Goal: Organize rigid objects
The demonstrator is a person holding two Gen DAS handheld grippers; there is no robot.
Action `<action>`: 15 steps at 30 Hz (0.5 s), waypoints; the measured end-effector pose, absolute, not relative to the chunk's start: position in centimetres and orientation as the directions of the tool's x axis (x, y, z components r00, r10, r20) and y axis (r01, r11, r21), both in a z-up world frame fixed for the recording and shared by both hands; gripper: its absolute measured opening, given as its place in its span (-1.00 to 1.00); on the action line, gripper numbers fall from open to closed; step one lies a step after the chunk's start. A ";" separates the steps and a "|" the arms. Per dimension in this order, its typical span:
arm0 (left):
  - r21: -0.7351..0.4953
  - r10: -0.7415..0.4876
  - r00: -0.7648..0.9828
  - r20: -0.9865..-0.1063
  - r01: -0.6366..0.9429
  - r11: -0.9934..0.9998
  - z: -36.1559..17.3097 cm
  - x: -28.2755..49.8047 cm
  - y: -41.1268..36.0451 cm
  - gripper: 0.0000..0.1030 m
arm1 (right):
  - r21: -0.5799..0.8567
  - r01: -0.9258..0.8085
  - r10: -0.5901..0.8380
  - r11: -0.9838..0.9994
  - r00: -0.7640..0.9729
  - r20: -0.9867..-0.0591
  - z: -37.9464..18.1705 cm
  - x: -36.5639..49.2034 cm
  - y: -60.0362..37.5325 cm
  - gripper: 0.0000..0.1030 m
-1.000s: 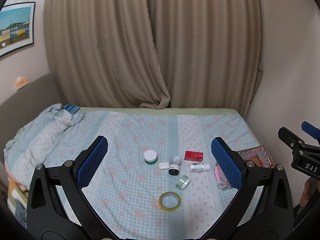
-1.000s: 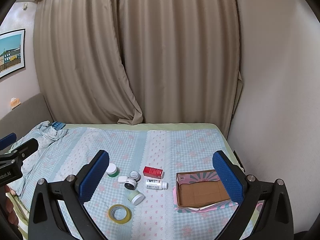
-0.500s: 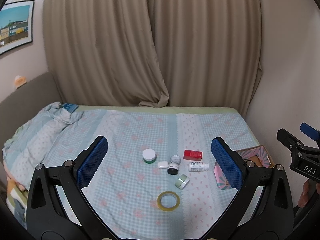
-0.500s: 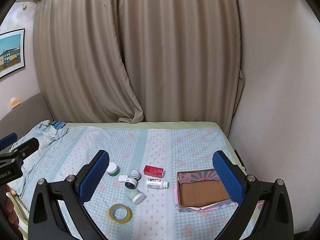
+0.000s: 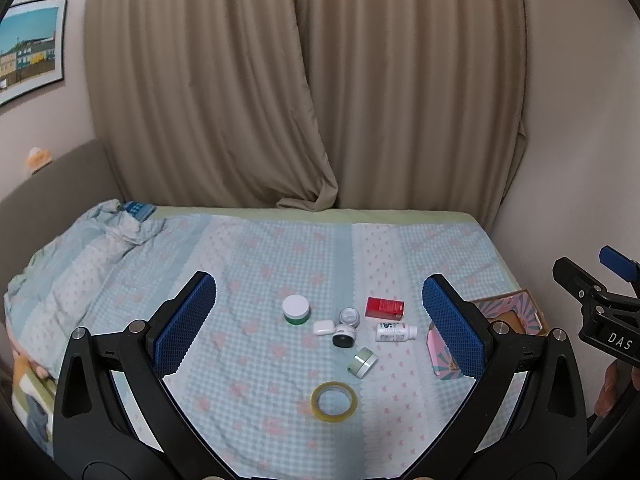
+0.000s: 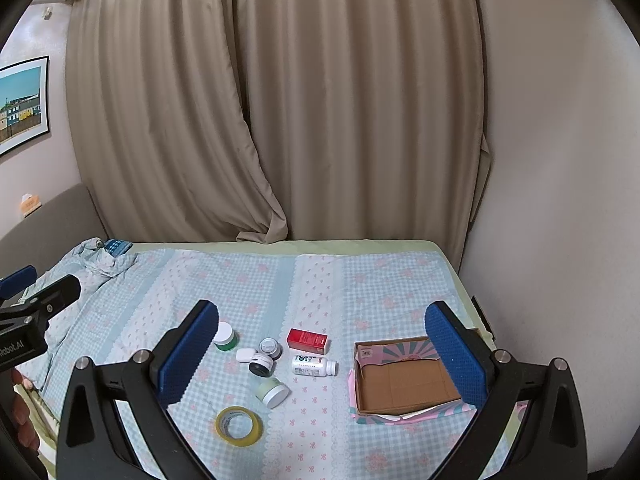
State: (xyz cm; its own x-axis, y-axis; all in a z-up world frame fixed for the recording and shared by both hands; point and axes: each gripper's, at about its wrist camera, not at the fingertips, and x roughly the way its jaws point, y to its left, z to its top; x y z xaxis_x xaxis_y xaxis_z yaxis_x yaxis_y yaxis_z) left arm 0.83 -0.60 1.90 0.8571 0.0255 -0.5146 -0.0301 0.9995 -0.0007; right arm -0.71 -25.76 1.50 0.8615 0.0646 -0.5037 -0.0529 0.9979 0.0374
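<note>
- Tape roll (image 6: 239, 426) lies nearest the bed's (image 6: 384, 280) front edge.
- Jars (image 6: 272, 392) and white bottle (image 6: 314, 366) cluster mid-bed.
- Cardboard box (image 6: 404, 384) sits near the right edge.
- Left gripper (image 5: 320, 324) and right gripper (image 6: 320, 332) hover wide open, holding nothing.

On the bed (image 6: 360, 280), a cardboard box (image 6: 404, 384) sits by the right edge. Left of it lie a bottle (image 6: 314, 366) on its side and a carton (image 6: 308, 340) behind it. Further left cluster several jars (image 6: 266, 356); the tape roll (image 6: 239, 426) lies nearest the front edge.
</note>
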 end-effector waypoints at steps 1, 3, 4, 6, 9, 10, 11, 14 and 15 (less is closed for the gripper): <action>-0.001 0.026 0.856 -0.517 -0.031 1.000 1.9 1.0 -0.6 0.99 | 0.037 -0.054 0.065 0.998 0.861 -0.505 1.7 -0.7 -25.8 0.99; -0.002 0.029 0.853 -0.521 -0.035 0.999 1.9 1.1 -0.6 0.99 | 0.038 -0.058 0.069 0.998 0.859 -0.507 1.8 -1.0 -25.6 0.99; -0.002 0.030 0.852 -0.523 -0.036 0.999 1.9 1.2 -0.6 0.99 | 0.039 -0.058 0.070 0.998 0.857 -0.510 2.2 -0.6 -25.7 0.99; -0.003 0.030 0.850 -0.526 -0.037 0.999 1.8 1.6 -0.8 0.99 | 0.038 -0.062 0.073 0.997 0.856 -0.511 2.4 -0.7 -25.7 0.99; -0.005 0.032 0.846 -0.532 -0.041 0.999 1.8 2.1 -1.0 0.99 | 0.040 -0.064 0.075 0.997 0.853 -0.516 2.8 -0.6 -25.9 0.99; -0.005 0.035 0.844 -0.535 -0.044 0.999 1.9 2.4 -1.0 0.99 | 0.040 -0.064 0.076 0.997 0.852 -0.518 2.9 -0.5 -26.0 0.99; -0.006 0.038 0.840 -0.541 -0.049 0.999 2.0 2.7 -0.9 0.99 | 0.040 -0.064 0.076 0.997 0.852 -0.518 2.8 -0.5 -26.0 0.99; 0.008 0.054 0.834 -0.549 -0.060 0.998 2.2 3.2 -0.7 0.99 | 0.049 -0.072 0.087 0.996 0.842 -0.532 3.4 -0.4 -26.2 0.99; 0.016 0.062 0.834 -0.549 -0.064 0.998 2.0 3.4 -0.7 0.99 | 0.050 -0.079 0.094 0.996 0.838 -0.537 3.5 -0.4 -26.2 0.99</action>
